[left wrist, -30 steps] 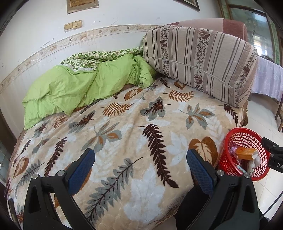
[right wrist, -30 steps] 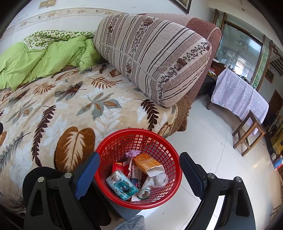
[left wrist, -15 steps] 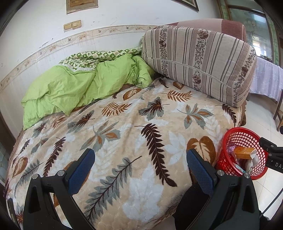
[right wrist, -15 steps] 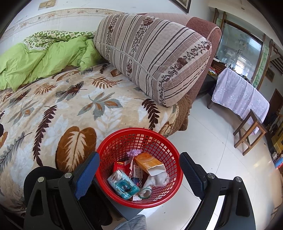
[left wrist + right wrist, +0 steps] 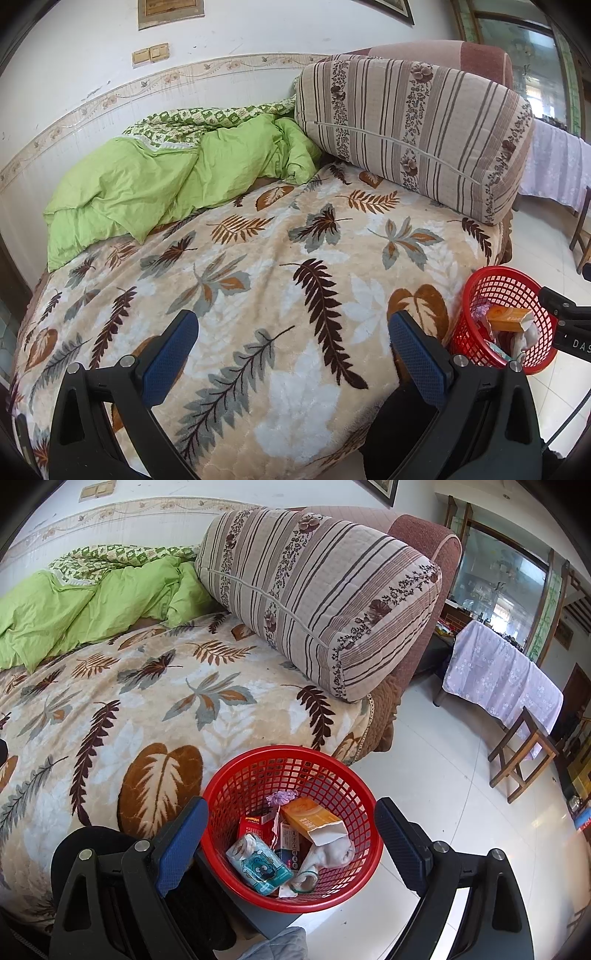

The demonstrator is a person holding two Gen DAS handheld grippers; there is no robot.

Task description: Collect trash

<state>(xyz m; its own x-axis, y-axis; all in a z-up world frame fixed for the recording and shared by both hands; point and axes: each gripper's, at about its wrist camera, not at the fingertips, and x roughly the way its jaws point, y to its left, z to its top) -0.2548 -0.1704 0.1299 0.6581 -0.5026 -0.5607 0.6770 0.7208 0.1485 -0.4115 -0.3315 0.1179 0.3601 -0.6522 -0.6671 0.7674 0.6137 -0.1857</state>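
A red mesh basket (image 5: pixel 236 786) stands on a grey block (image 5: pixel 255 912) beside the bed and holds trash: an orange box (image 5: pixel 310 818), a blue-and-white packet (image 5: pixel 258 862), a red carton (image 5: pixel 253 821), a purple wrapper (image 5: pixel 282 797) and crumpled white paper (image 5: pixel 332 849). My right gripper (image 5: pixel 291 845) hovers over the basket, open, with nothing between its blue pads. My left gripper (image 5: pixel 293 354) is open above the leaf-patterned blanket (image 5: pixel 258 258) and grips nothing. In the left wrist view the basket (image 5: pixel 506 291) is at the right edge.
A striped bolster (image 5: pixel 321 590) and a green duvet (image 5: pixel 155 184) lie at the back of the bed. A table under a lilac cloth (image 5: pixel 498 679) and a wooden stool (image 5: pixel 524 753) stand on the white tiled floor (image 5: pixel 443 775). A dark shape (image 5: pixel 92 849) lies beside the basket.
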